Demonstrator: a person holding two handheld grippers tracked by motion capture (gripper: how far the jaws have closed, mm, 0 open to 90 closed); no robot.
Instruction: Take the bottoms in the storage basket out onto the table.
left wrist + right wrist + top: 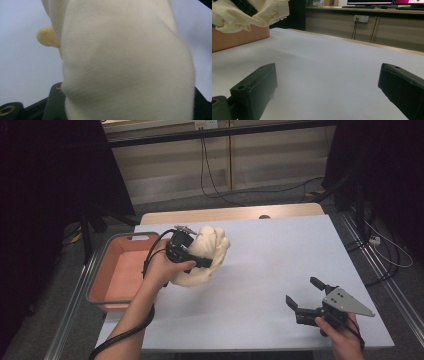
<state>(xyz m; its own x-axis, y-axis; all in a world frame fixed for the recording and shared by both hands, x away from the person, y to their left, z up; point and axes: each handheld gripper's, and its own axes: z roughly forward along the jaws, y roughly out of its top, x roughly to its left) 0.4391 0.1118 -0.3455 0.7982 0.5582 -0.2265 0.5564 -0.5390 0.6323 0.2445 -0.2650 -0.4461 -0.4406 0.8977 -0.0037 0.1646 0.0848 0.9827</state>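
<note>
Left gripper [204, 263] clamps a bunched cream garment [207, 255], lifted over the white table [280, 270] just beside the salmon bin [117, 270].

Soft, fine-ribbed fabric bulges in rounded folds between the jaws; in the left gripper view a yellower tab [46, 37] pokes out at its edge. Right gripper [304, 297], well apart near the table's front right, sits low with jaws spread wide, holding nothing.

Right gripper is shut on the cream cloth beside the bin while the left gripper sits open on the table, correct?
Sides are swapped. In the high view the left gripper is shut on the cream cloth beside the bin; the right gripper sits open over the table.
</note>
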